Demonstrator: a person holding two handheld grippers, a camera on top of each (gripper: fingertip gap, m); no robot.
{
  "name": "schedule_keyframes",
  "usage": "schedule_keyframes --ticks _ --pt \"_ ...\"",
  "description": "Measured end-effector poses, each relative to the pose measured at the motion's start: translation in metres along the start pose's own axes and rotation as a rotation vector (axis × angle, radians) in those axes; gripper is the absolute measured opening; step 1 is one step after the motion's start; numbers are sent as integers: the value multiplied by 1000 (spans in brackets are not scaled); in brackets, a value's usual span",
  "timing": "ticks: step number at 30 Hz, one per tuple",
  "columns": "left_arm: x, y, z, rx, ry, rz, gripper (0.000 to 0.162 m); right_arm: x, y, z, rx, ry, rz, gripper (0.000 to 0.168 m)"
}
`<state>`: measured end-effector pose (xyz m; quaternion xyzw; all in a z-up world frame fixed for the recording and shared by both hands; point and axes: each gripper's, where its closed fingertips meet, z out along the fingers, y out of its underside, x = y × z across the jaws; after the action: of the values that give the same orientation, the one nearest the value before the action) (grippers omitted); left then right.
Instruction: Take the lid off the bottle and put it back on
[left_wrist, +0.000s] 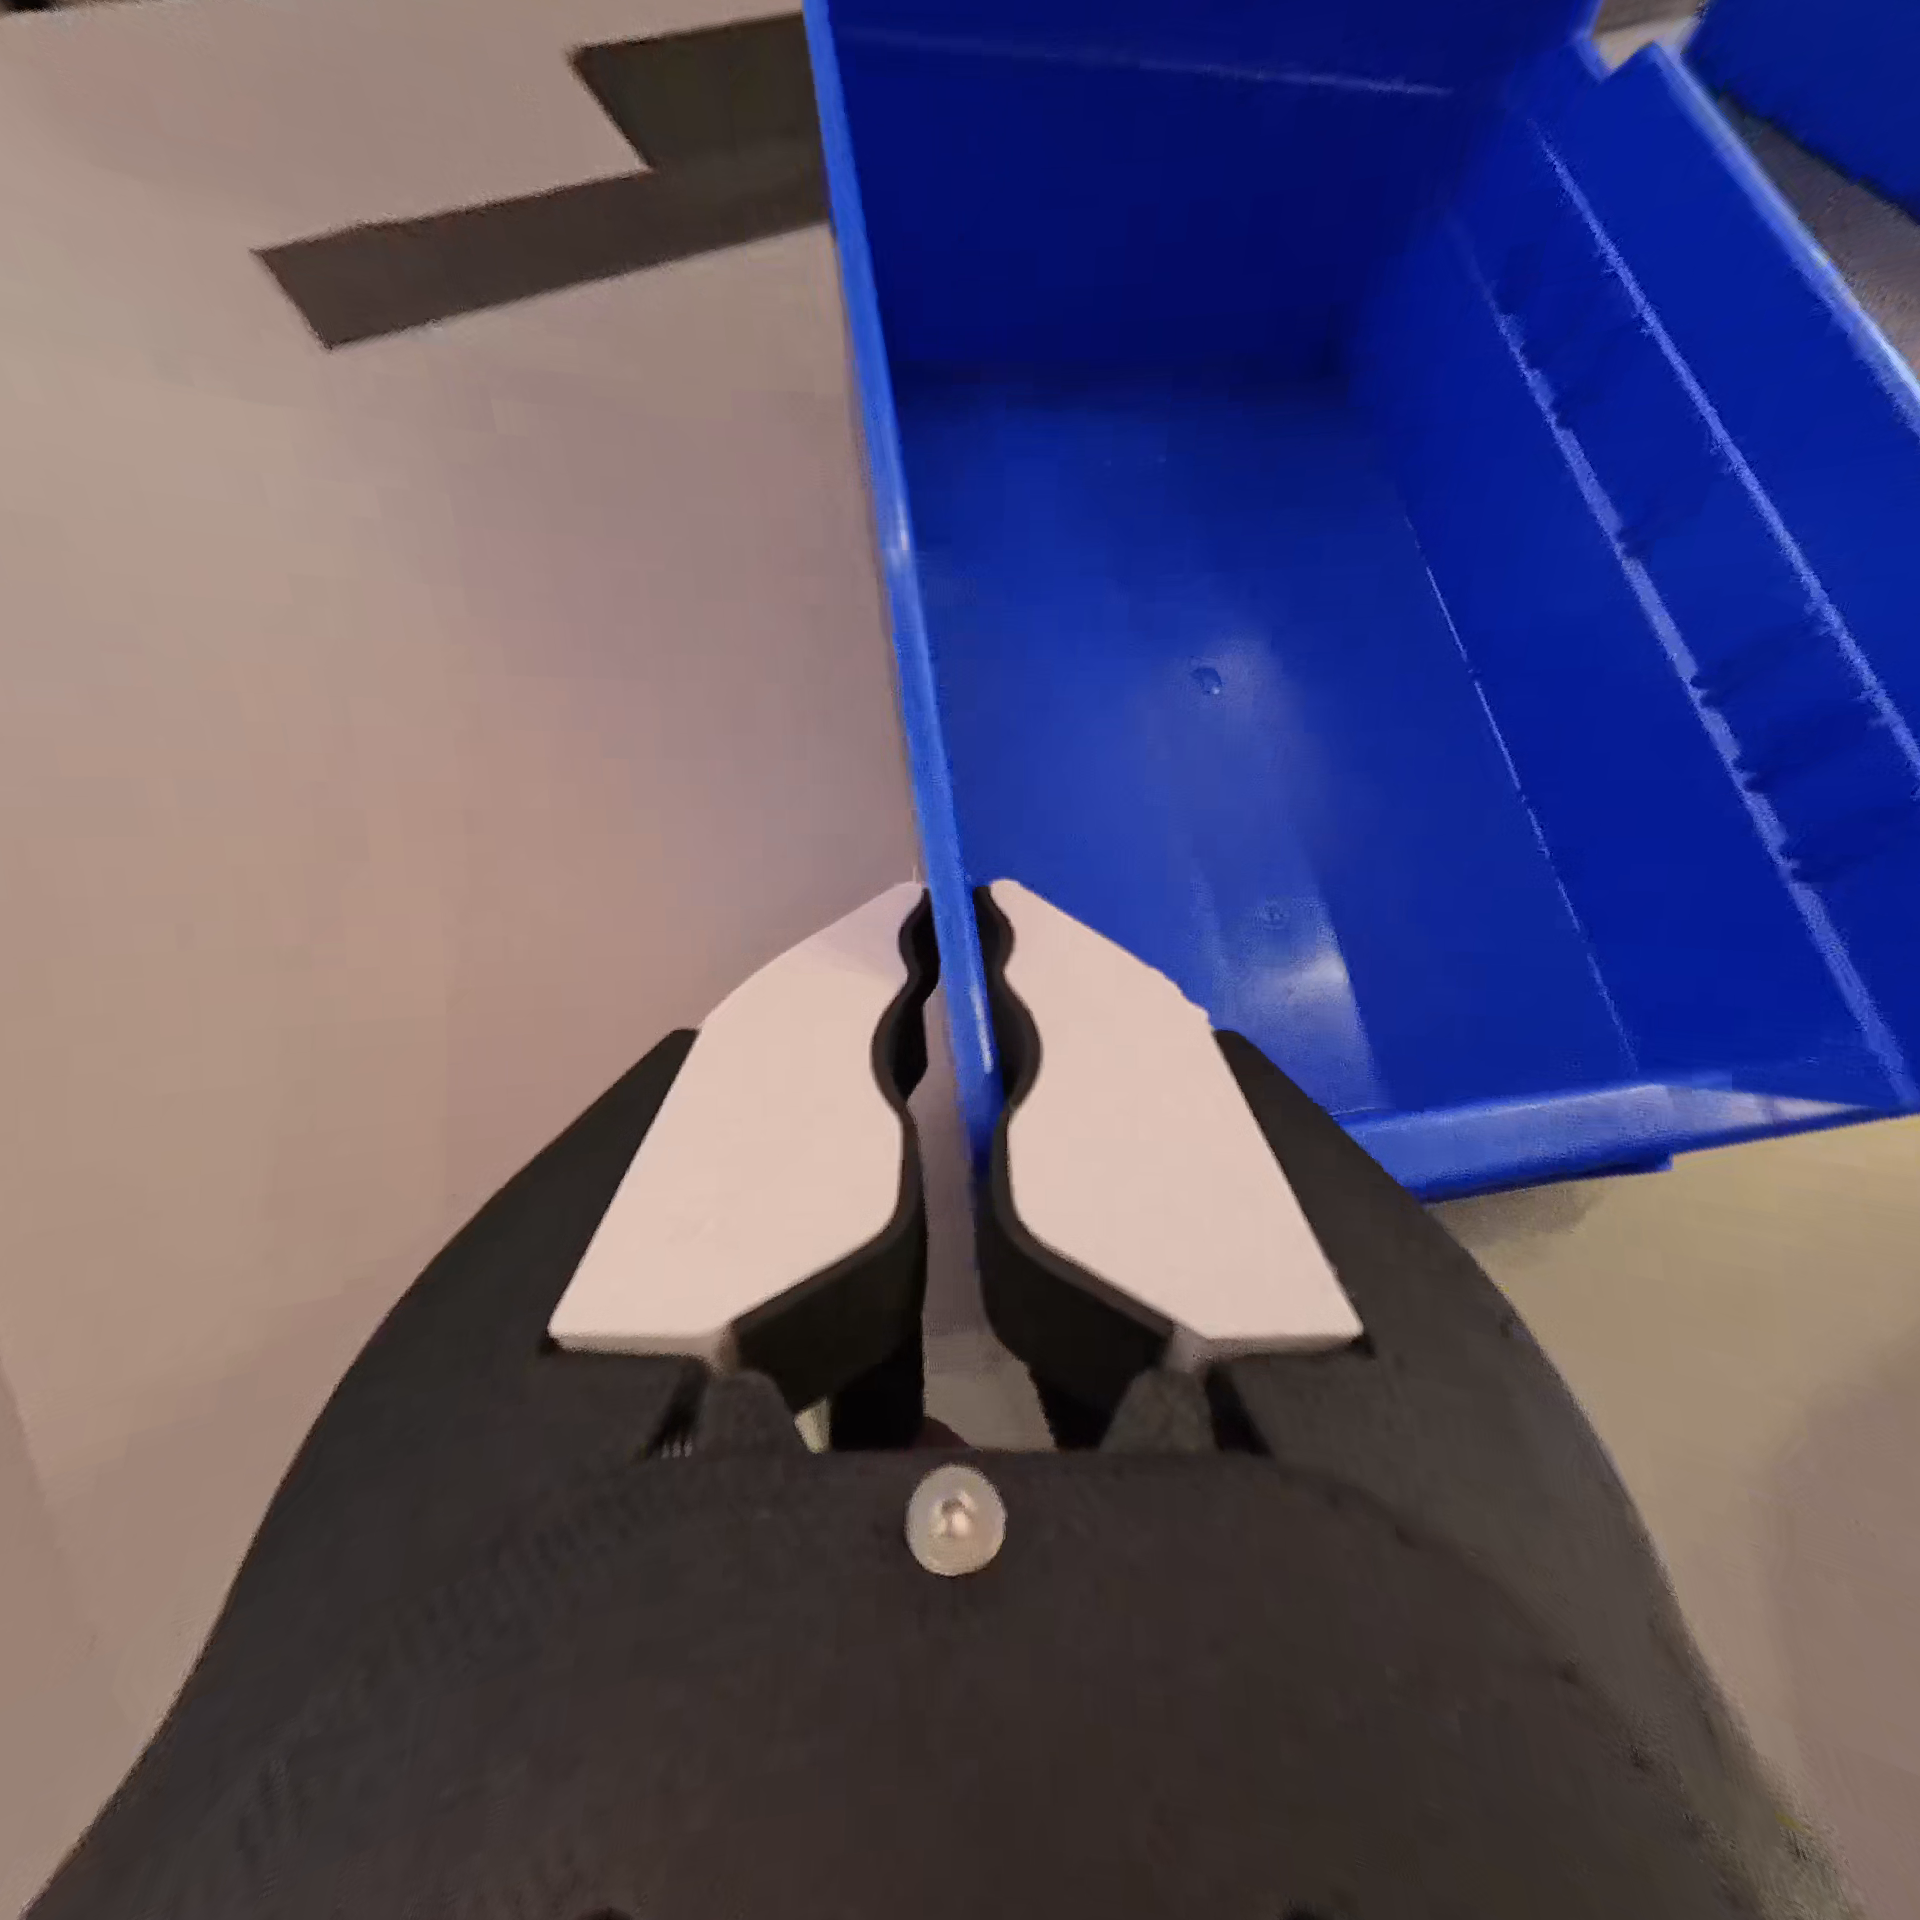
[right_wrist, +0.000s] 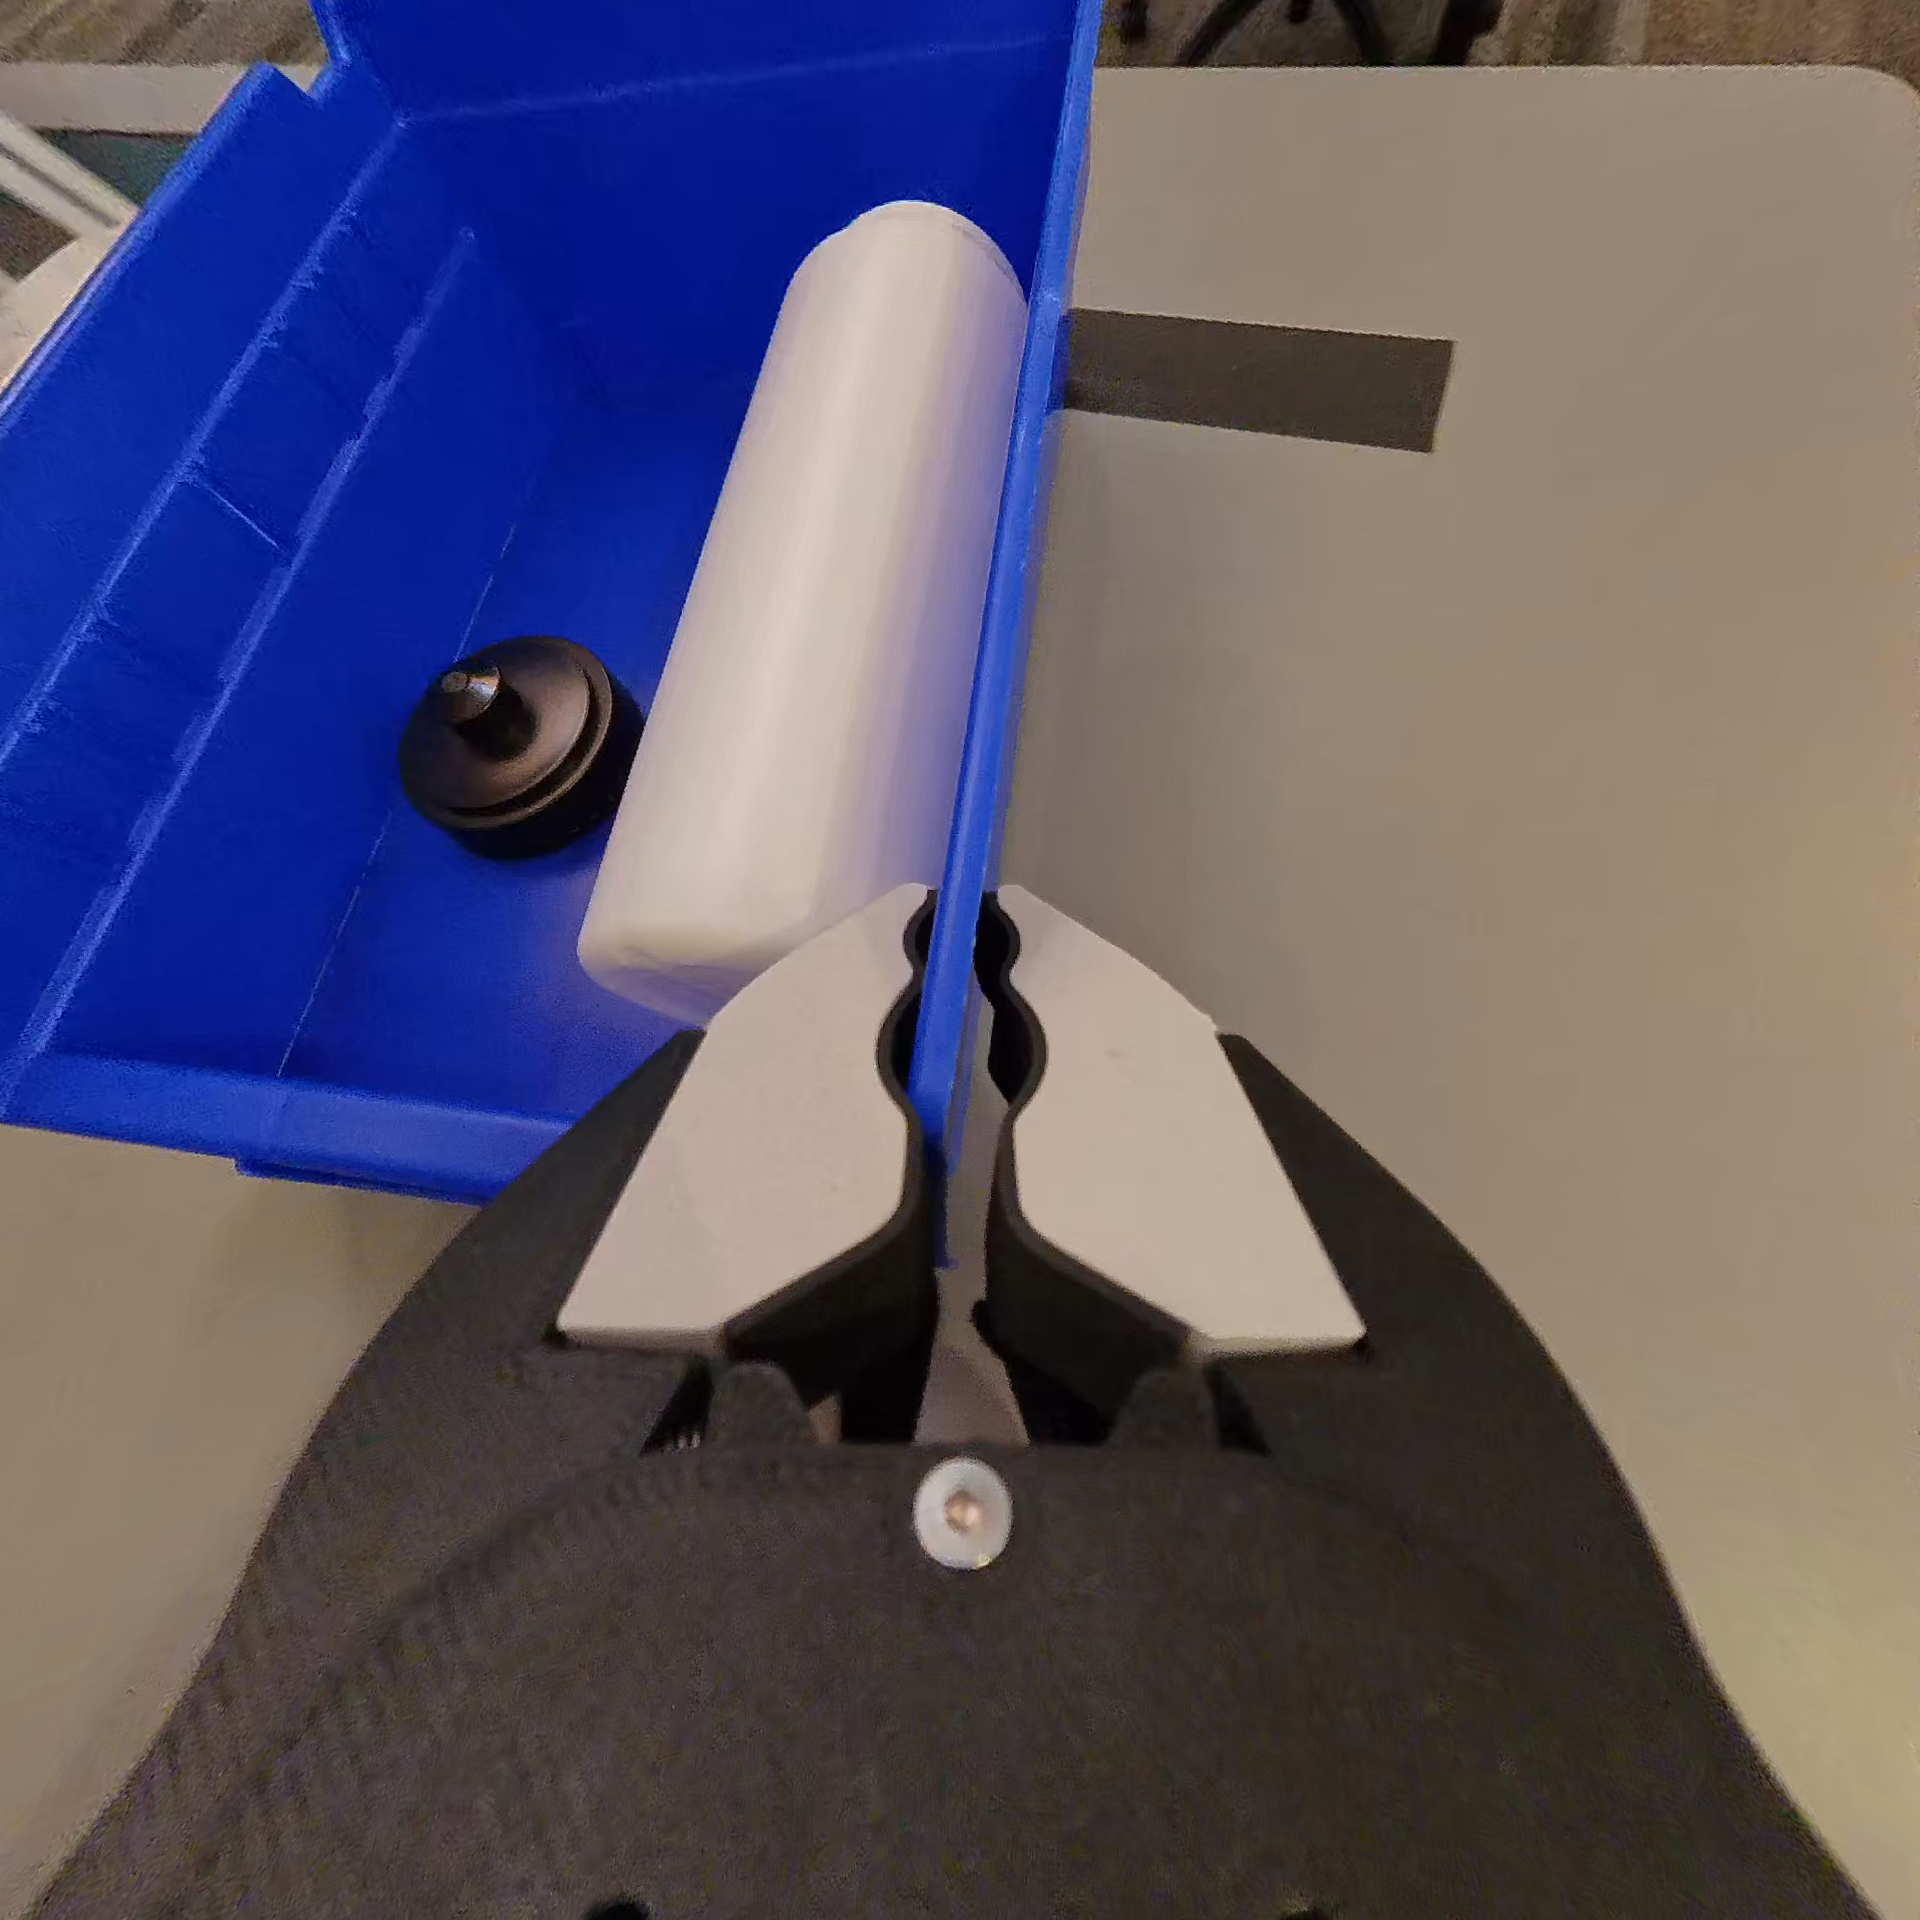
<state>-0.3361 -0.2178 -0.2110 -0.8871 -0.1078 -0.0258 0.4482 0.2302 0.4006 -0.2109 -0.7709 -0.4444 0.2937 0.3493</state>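
Observation:
A white bottle (right_wrist: 831, 582) lies on its side in a blue bin (right_wrist: 1003, 644), against the bin's right wall. Its black lid (right_wrist: 520, 743) is off and sits on the bin floor just left of the bottle. My right gripper (right_wrist: 964, 904) is shut on the right wall of this bin near its front corner. In the left wrist view, my left gripper (left_wrist: 956, 904) is shut on the left wall of an empty blue bin (left_wrist: 883, 520). No bottle or lid shows in that view.
The bins stand on a pale table. Dark tape strips lie on it left of the empty bin (left_wrist: 540, 229) and right of the bottle's bin (right_wrist: 1257, 390). Part of another blue bin (left_wrist: 1818, 83) shows at the top right.

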Motion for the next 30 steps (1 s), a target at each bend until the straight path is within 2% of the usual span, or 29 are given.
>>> schedule_keyframes --ticks 5,12,22,30 --pt "47 23 -19 -33 211 45 7 -22 10 -7 -23 -112 -68 7" --pt "114 41 -28 -99 391 149 7 -64 21 -13 -42 -292 -182 7" --pt "209 34 4 -140 641 299 8 -142 20 7 -43 -560 -316 7" --pt "261 29 22 -174 789 385 8 -203 8 39 -59 -710 -425 7"
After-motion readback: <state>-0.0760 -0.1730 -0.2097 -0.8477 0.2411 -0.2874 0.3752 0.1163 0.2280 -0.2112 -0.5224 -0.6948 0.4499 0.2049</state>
